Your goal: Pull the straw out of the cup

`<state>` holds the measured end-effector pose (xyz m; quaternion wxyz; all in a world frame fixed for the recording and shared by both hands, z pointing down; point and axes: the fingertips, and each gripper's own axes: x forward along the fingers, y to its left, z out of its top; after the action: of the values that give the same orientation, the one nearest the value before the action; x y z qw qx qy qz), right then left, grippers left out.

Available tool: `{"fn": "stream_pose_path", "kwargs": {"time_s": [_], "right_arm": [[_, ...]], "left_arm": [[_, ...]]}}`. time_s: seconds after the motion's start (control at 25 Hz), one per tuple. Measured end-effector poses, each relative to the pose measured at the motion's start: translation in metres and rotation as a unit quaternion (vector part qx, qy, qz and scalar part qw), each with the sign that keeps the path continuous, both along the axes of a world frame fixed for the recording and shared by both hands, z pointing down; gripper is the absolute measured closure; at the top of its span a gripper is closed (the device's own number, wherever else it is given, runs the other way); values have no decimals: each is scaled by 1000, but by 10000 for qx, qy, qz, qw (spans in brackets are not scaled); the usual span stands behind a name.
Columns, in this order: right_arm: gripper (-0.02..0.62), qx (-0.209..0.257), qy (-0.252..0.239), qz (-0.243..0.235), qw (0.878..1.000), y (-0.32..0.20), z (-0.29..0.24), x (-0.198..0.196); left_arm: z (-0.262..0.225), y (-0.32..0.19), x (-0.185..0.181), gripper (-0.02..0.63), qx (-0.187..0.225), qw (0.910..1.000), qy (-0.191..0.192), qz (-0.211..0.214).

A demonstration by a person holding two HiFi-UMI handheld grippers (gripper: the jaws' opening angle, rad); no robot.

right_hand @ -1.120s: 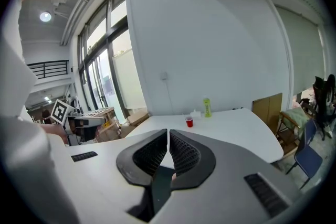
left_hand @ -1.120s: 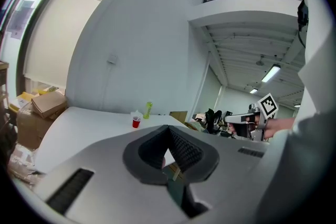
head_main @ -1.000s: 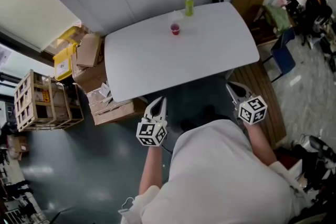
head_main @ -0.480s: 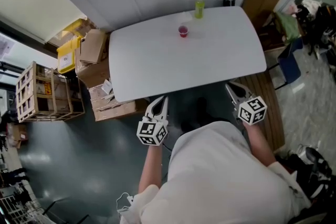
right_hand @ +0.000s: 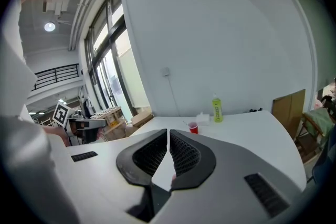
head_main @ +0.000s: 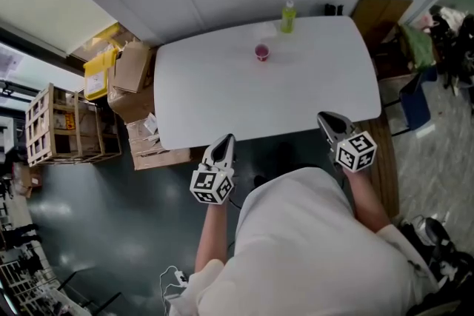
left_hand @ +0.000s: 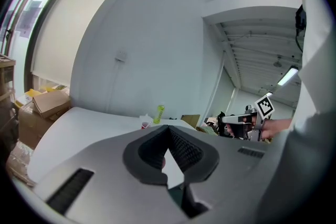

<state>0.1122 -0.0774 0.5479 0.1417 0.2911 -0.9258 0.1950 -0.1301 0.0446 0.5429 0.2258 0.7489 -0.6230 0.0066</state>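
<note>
Head view: both tongs now reach the near edge of the surface. A second ago a strip of floor still showed between their tips and that edge. You have closed in on the surface, but no grasp has begun.

Left tongs: pads together, nothing between them. Right tongs: pads together as well, empty.

Cup: red, upright, standing toward the far side of the surface, well apart from both tongs. A green bottle stands beyond it, near the far edge.

Straw: too small to make out from the head. In the right gripper view a thin line leans left from the cup's rim; judged to be the straw, still in the cup.

Judgement: approach only, the pull not yet started. You still have to reach across the surface and open one pair of tongs.

Writing: none legible. The bottle's label and the boxes at far left are too small to read. The cubes carry only square markers.
</note>
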Motion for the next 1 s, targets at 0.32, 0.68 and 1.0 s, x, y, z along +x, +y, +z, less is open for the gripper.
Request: {"fn": "stream_pose_path", "kwargs": {"time_s": [0.32,0.68,1.0], "right_arm": [[555,-78,11,-286,9996,-53,8,-3],[555,-185,135,-623,9978,-86,17,-4],[555,-377,113,-525,9978,-99,23,-2]], "left_arm": [[0,-48,2,604,-117,9995,-211,-196],[-3,-91,2,604,-164,9983,-462,-318],[-2,-126,4,604,-230,9972,-704,-29]]}}
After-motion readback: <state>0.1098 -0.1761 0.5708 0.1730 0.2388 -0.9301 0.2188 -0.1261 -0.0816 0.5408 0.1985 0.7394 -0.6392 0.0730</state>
